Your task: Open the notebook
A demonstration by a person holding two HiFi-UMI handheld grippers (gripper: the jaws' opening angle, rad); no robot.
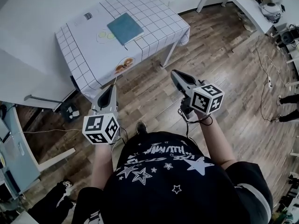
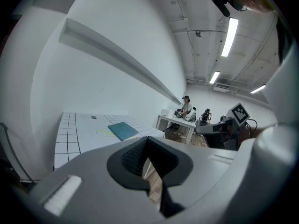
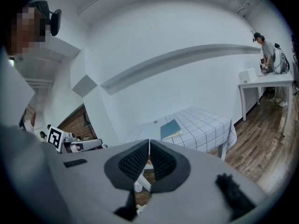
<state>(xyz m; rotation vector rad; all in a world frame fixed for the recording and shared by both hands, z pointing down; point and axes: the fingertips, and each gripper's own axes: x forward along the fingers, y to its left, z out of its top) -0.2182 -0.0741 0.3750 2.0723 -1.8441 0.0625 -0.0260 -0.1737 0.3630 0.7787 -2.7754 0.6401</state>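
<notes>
A closed teal notebook (image 1: 125, 28) lies flat near the middle of a table (image 1: 154, 27) covered with a white grid cloth. I stand on the wooden floor, well short of that table. Both grippers are held up in the air in front of me and point toward it. My left gripper (image 1: 111, 88) is shut with nothing between its pads. My right gripper (image 1: 174, 73) also looks shut and empty. In the left gripper view the notebook (image 2: 123, 130) lies far beyond the jaws. In the right gripper view the notebook (image 3: 170, 129) shows on the table (image 3: 205, 125) above the closed pads.
Printed pictures on the cloth lie near the notebook, yellow circles (image 1: 106, 35) and a food image (image 1: 123, 65). A white desk (image 1: 243, 3) stands at the far right with a person (image 3: 266, 50) at it. Cables (image 1: 268, 78) trail over the floor. A cabinet (image 1: 18, 157) stands at my left.
</notes>
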